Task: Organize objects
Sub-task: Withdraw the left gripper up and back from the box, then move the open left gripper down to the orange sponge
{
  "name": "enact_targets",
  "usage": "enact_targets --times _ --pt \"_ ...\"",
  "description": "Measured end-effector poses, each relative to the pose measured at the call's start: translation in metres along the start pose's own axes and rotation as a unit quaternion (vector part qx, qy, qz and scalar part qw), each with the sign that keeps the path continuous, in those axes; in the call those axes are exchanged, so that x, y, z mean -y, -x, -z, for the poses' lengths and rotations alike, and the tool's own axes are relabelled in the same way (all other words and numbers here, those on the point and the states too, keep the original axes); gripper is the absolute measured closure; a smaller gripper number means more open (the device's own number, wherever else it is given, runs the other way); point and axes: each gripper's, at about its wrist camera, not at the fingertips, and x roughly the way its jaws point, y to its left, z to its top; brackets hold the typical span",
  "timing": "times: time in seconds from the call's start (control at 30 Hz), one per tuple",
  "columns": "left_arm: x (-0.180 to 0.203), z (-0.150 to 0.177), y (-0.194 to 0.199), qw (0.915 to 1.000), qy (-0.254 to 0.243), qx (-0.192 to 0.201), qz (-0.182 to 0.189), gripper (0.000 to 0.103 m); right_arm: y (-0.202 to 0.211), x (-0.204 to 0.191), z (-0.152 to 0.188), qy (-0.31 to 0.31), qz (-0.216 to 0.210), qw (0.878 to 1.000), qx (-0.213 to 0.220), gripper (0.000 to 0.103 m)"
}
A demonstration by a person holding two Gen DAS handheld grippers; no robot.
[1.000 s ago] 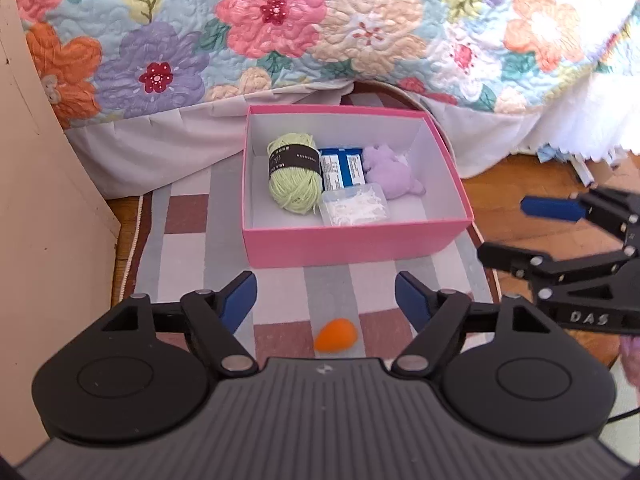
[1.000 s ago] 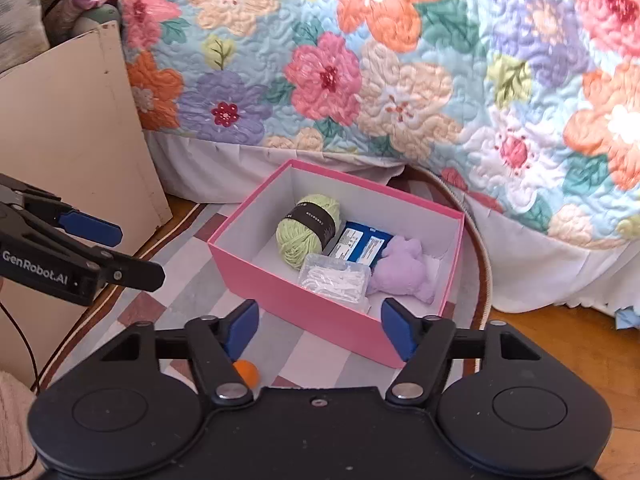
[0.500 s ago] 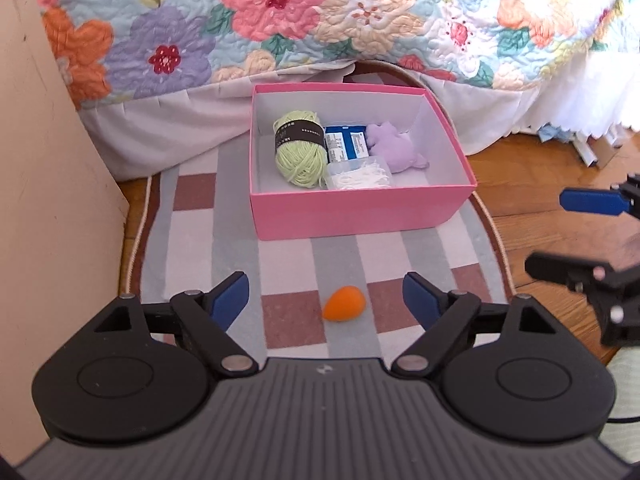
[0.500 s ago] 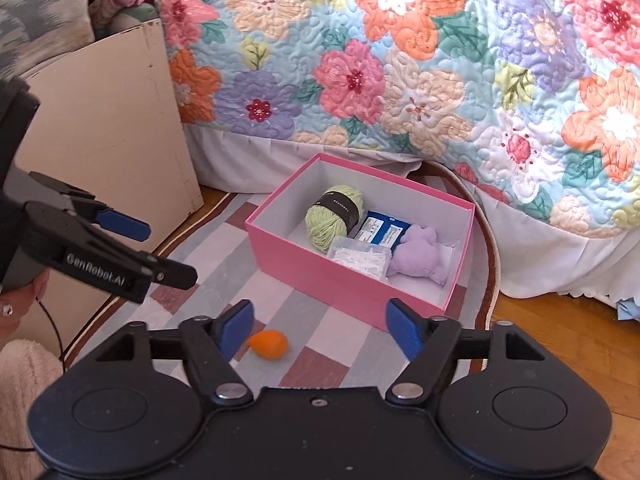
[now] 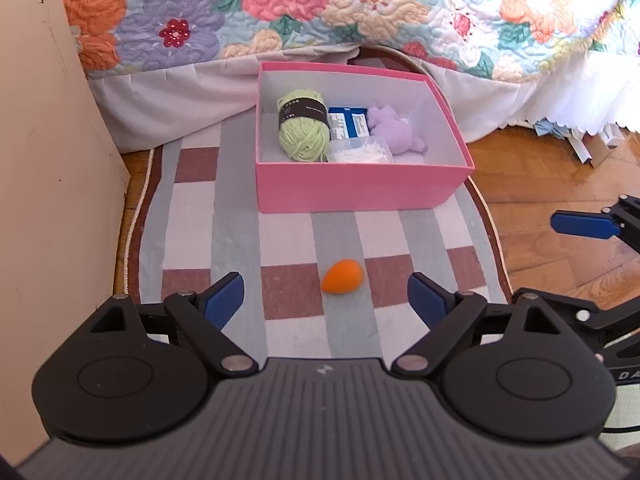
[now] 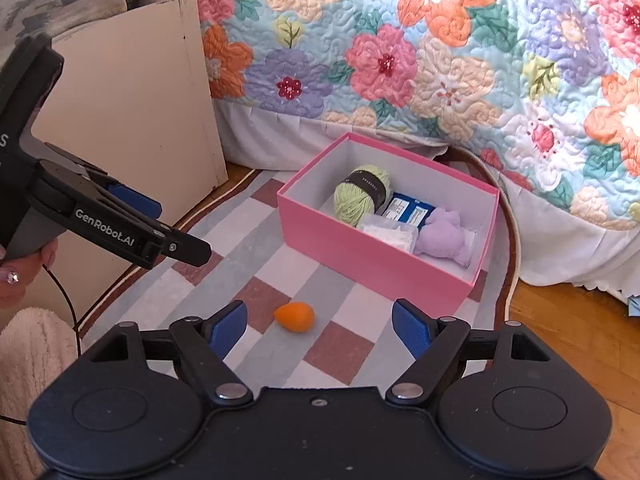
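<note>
An orange egg-shaped sponge [image 5: 342,275] lies on the checked rug, in front of a pink box [image 5: 360,190]; it also shows in the right wrist view [image 6: 295,317]. The pink box [image 6: 372,254] holds a green yarn ball [image 5: 303,130], a blue packet [image 5: 349,121], a purple plush [image 5: 394,133] and a clear bag of white bits [image 5: 359,151]. My left gripper [image 5: 324,298] is open and empty, held above the rug just short of the sponge. My right gripper [image 6: 319,326] is open and empty, to the right of the left one.
A beige cabinet side [image 5: 48,168] stands close on the left. A floral quilt [image 5: 320,8] hangs down behind the box. The checked rug [image 5: 192,232] ends on the right at wooden floor [image 5: 552,184]. Paper scraps [image 5: 580,140] lie by the bed's edge.
Both grippers have pulled back and up from the box. The box looks farther away and the orange sponge shows fully on the rug. Both stay open.
</note>
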Motion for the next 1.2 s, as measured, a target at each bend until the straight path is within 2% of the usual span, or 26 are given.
enact_targets --times 0.2,0.23,0.33,0.5,0.6,0.77,0.9,1.0,1.2 --pt "0.012 0.008 -0.009 0.9998 -0.022 -0.003 -0.001 0.005 -0.013 -0.002 0.009 0.006 -0.003 1.0 -0.003 0.016" --pt "0.016 0.009 -0.012 0.9996 -0.027 -0.008 0.001 0.005 -0.014 -0.004 0.011 0.01 0.001 1.0 0.002 0.012" --pt "0.023 0.011 -0.021 0.9994 -0.03 -0.017 0.002 0.005 -0.02 -0.006 0.016 0.02 0.014 1.0 0.019 0.011" --pt "0.022 0.015 -0.035 0.9996 -0.018 -0.021 -0.007 0.004 -0.033 -0.01 0.023 0.042 0.021 0.999 0.024 0.011" --pt "0.016 0.017 -0.043 0.9999 -0.003 -0.012 -0.01 0.004 -0.04 -0.011 0.028 0.048 0.011 0.998 0.036 0.011" --pt "0.008 0.019 -0.06 0.9997 -0.005 -0.004 -0.024 0.004 -0.064 -0.013 0.036 0.06 0.001 0.997 0.039 0.011" --pt "-0.01 0.02 -0.072 0.9985 0.033 0.011 -0.042 0.004 -0.082 -0.015 0.045 0.071 -0.005 0.996 0.054 0.011" --pt "-0.028 0.021 -0.082 0.9964 0.063 0.012 -0.055 0.004 -0.104 -0.017 0.045 0.071 -0.003 0.997 0.019 0.011" --pt "-0.059 0.028 -0.104 0.9918 0.126 -0.007 -0.02 0.004 -0.135 -0.004 0.049 -0.003 -0.047 0.999 -0.001 0.011"
